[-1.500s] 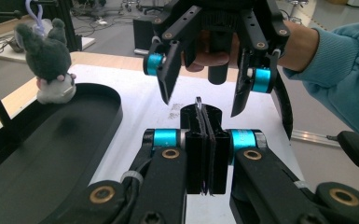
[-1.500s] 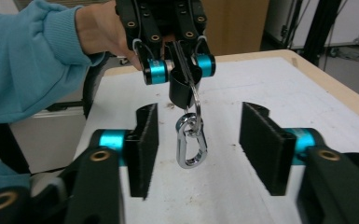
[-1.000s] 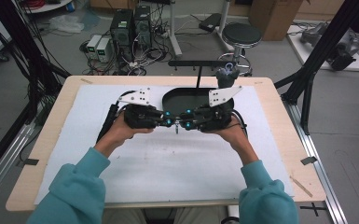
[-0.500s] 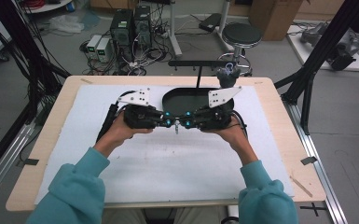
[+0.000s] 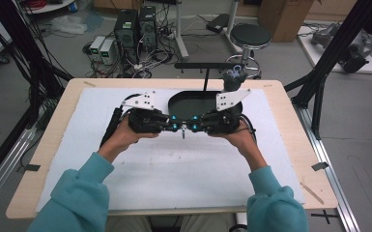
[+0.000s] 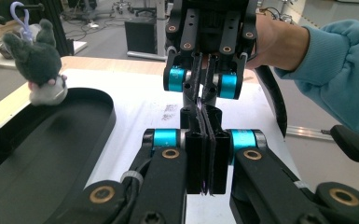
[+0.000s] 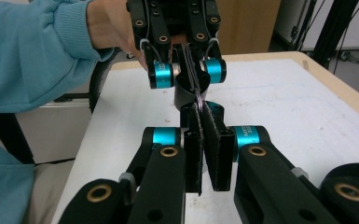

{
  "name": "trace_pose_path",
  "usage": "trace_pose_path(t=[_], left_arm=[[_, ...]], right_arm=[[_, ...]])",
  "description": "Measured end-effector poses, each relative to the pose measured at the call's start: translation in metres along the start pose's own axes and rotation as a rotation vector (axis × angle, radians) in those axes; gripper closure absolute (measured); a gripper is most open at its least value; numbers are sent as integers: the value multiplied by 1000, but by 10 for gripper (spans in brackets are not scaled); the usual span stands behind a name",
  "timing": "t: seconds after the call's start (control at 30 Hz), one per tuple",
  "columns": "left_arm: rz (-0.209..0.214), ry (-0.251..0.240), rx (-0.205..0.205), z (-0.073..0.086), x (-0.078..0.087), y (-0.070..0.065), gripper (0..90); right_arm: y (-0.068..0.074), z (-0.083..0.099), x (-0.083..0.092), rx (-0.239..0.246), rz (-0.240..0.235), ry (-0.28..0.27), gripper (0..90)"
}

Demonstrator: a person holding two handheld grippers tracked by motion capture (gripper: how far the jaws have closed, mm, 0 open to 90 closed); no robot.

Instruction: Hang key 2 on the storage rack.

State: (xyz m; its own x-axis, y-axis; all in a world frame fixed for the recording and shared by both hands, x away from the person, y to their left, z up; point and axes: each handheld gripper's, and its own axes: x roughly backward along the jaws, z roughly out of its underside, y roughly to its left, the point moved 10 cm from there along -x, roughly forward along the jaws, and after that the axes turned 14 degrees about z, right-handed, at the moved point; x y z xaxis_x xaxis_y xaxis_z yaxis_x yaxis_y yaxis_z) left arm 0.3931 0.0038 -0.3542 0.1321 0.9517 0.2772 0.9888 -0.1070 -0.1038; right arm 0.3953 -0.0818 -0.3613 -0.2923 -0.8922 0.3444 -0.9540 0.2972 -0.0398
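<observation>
Jaws of both the left gripper point(image 5: 174, 127) and right gripper point(image 5: 192, 127) pinch a thin purple thread point(image 7: 199, 99), beside the black tray point(image 5: 193, 102).

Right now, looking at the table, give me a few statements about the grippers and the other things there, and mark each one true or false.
1. The left gripper and right gripper meet tip to tip over the white mat. True.
2. The plush toy lies in the middle of the mat. False: it sits at the black tray's rim.
3. The left gripper's jaws stand wide open. False: they are shut.
4. A thin purple strand runs between the two grippers' jaws. True.
5. The sleeves are teal. True.
</observation>
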Motion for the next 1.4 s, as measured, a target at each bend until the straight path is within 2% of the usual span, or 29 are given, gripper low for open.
trace_pose_path(t=[0.03, 0.17, 0.23, 0.33, 0.43, 0.6, 0.7, 0.9, 0.93, 0.97, 1.07, 1.1, 1.13, 1.17, 1.23, 1.33, 1.4], left_arm=[[3, -2, 1, 0, 0, 0, 882], [1, -7, -5, -1, 1, 0, 882], [-1, -4, -5, -1, 2, 1, 883], [0, -4, -9, -1, 1, 0, 882], [0, -6, -8, -1, 1, 0, 882], [7, 0, -18, 0, 1, 0, 882], [8, -15, -22, -2, 1, 0, 881], [-1, -17, -3, -1, 3, 2, 856], [-2, -23, 2, -2, 3, 3, 850], [-8, -28, 7, -2, 3, 3, 830], [-42, -36, 20, -2, 6, 8, 663], [-60, -37, 30, -1, 6, 10, 579], [-93, -39, 50, -1, 7, 14, 454], [-93, -42, 50, 1, 8, 14, 362], [-124, -57, 8, 1, 11, 16, 181], [-127, -92, 2, 1, 17, 16, 115], [-136, -92, 31, 3, 22, 17, 54]], right_arm=[[-1, 0, -1, 14, 1, -5, 867], [-1, -1, 0, -3, -6, -11, 851], [-2, -2, -1, 9, 2, -19, 844], [-2, -1, -2, 14, 7, -10, 868], [-1, -1, -1, -8, 3, -4, 871], [-1, 0, -1, -17, -7, 7, 886], [-1, -2, 0, -5, -3, -5, 889], [0, -2, 0, -23, -10, 10, 892], [-2, -3, -1, -14, -2, -5, 892], [-2, -3, -1, -12, 0, -8, 892], [-3, -2, 1, -18, 9, 5, 892], [-5, -3, 1, -5, 22, -2, 892], [-5, -3, 2, -9, 20, -2, 892], [-5, -3, 2, -18, 26, 1, 892], [-9, -4, 4, -13, 45, -6, 892], [-11, -4, 7, -18, 52, -4, 891], [-15, -4, 9, -18, 71, -8, 891]])
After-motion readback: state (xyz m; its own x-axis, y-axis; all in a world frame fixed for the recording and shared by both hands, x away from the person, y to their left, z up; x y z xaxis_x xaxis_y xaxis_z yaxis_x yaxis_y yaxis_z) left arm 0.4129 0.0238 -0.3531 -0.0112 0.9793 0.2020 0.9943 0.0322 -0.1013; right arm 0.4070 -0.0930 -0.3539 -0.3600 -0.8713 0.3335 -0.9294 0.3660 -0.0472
